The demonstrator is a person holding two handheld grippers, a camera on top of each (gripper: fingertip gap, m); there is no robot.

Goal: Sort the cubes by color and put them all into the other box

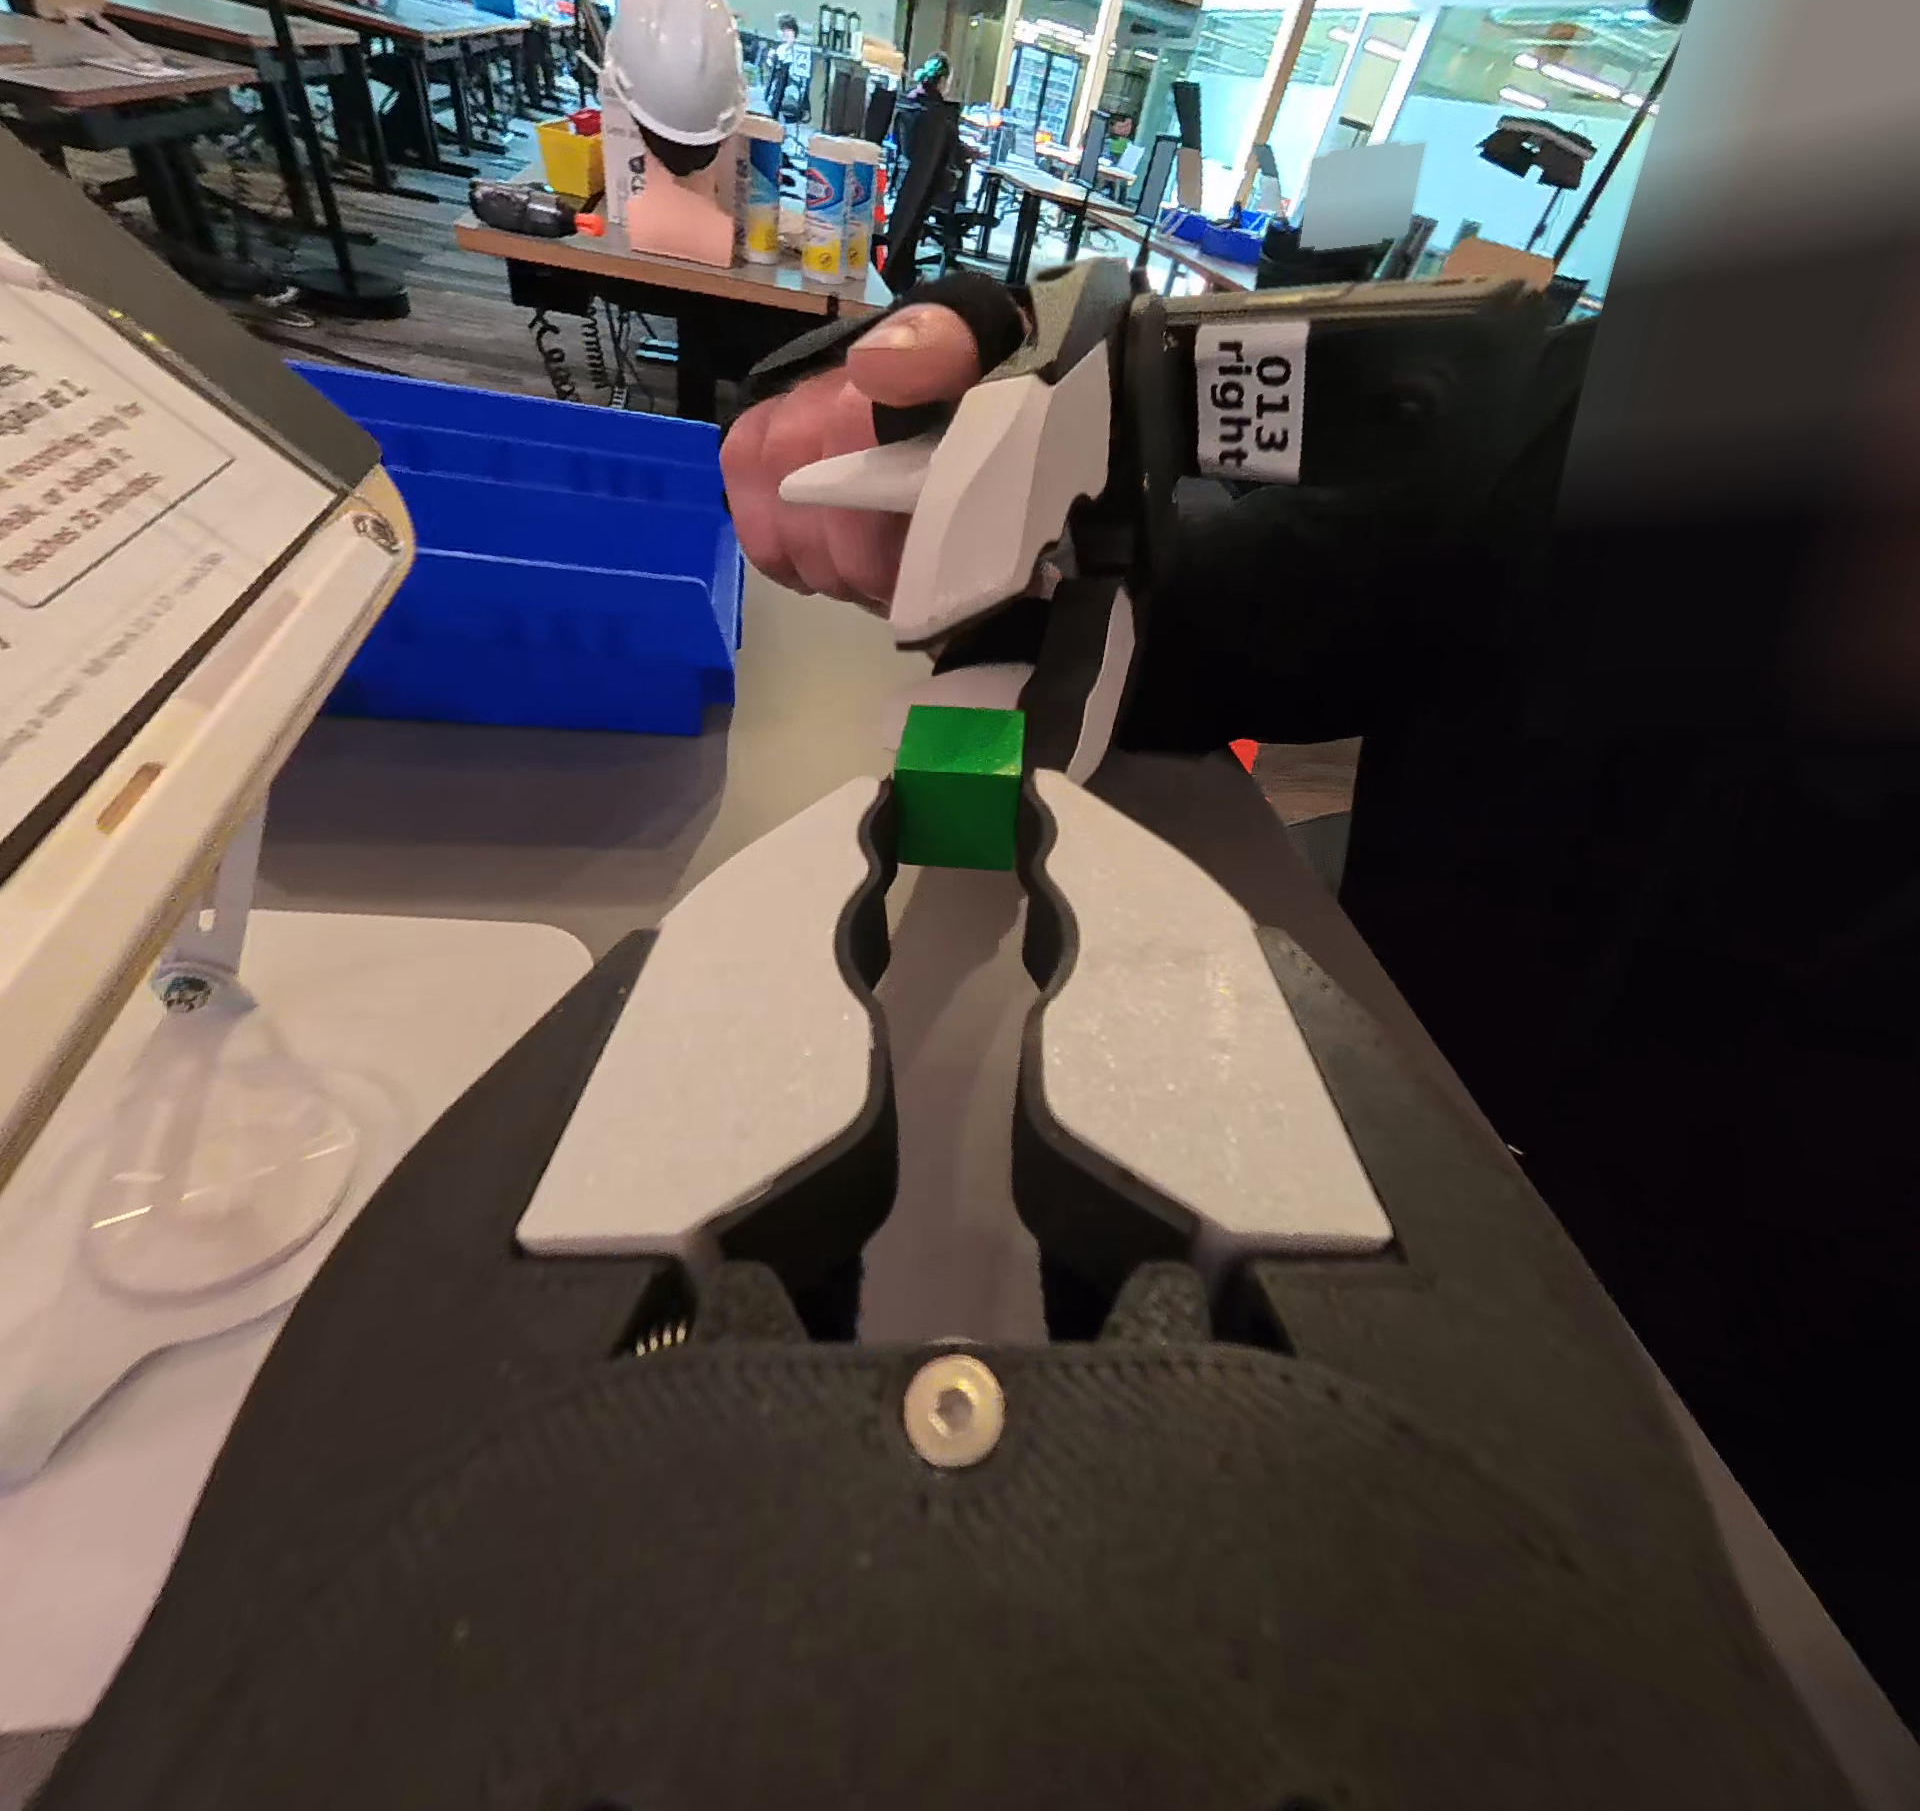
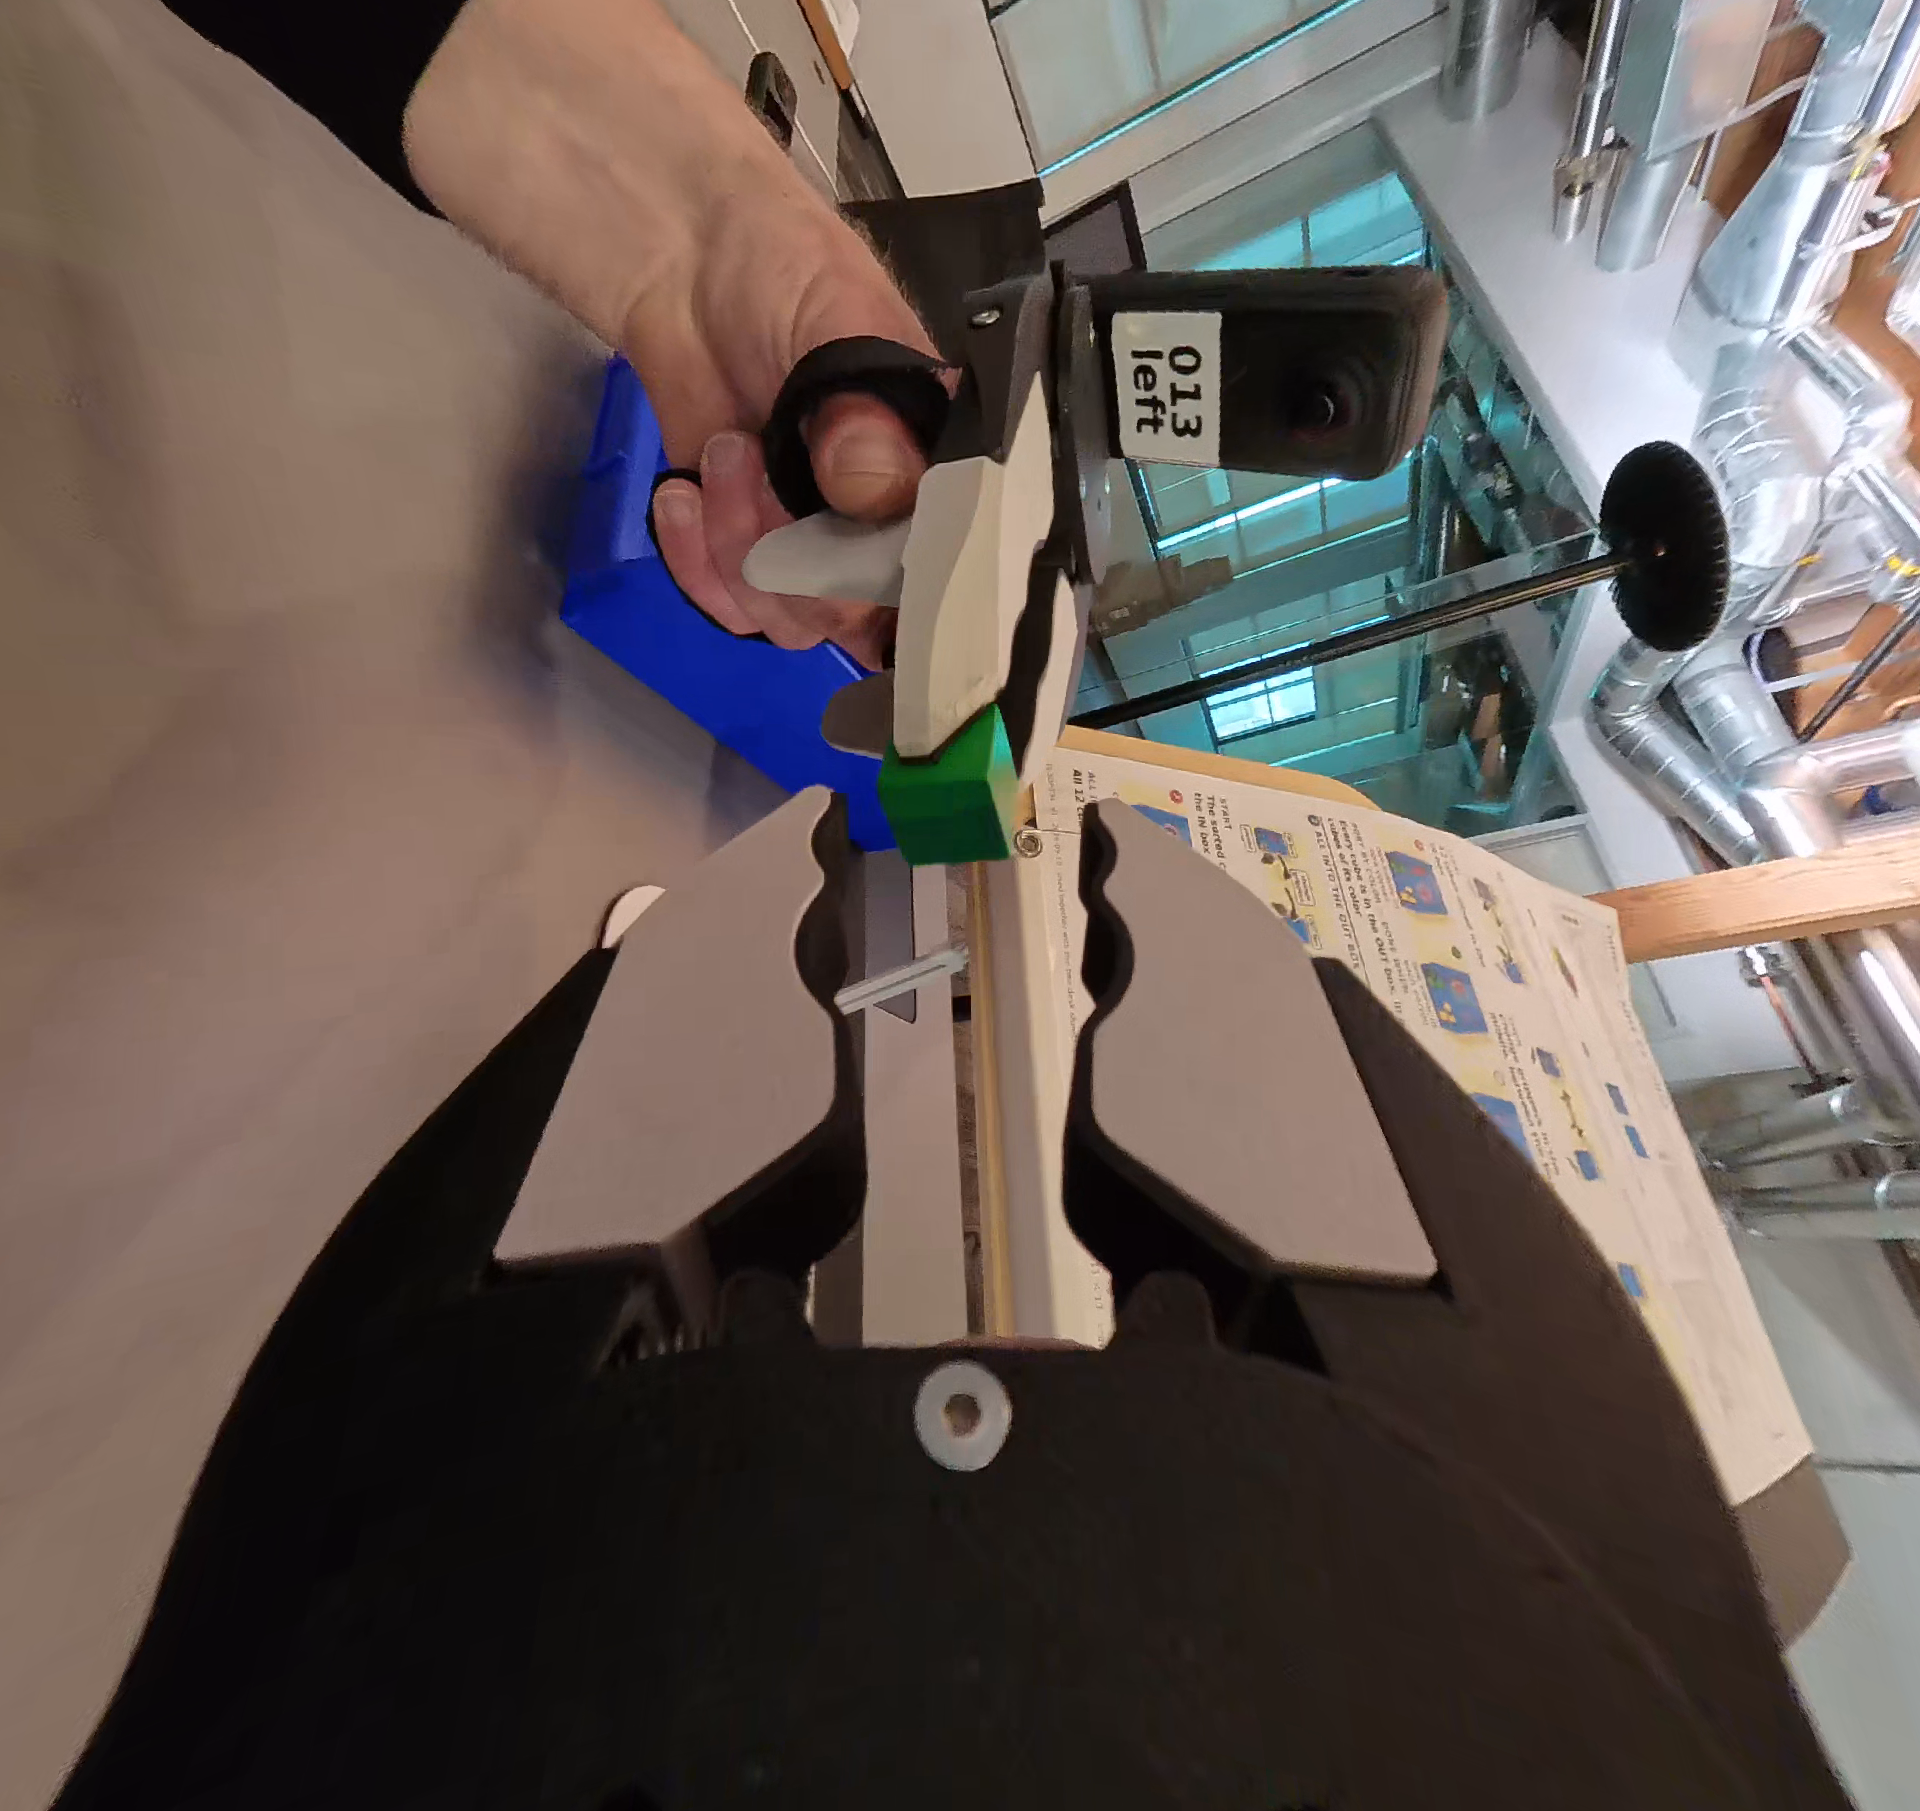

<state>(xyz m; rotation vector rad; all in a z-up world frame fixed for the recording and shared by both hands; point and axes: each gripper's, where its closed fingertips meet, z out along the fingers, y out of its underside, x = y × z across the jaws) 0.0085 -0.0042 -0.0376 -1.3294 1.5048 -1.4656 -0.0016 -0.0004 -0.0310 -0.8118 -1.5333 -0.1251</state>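
A green cube (image 1: pixel 956 805) sits between the fingertips of my left gripper (image 1: pixel 956 816), which is shut on it and holds it above the grey table (image 1: pixel 468 826). My right gripper (image 2: pixel 961 826) is open and points at the same cube (image 2: pixel 945 811), with its tips just short of the cube on either side. In the right wrist view the left gripper (image 2: pixel 977 733) clamps the cube from the far side. In the left wrist view the right gripper (image 1: pixel 1039 722) comes in from behind the cube. A blue box (image 1: pixel 520 556) stands to the left on the table and also shows in the right wrist view (image 2: pixel 707 660). Its inside is hidden.
An instruction sheet on a stand (image 1: pixel 125 514) with a clear suction base (image 1: pixel 218 1138) is close on the left; it also shows in the right wrist view (image 2: pixel 1403 1034). The table's right edge (image 1: pixel 1299 826) is near. Other tables and a white hard hat (image 1: pixel 675 47) are far behind. My left and right fingertips are right by each other.
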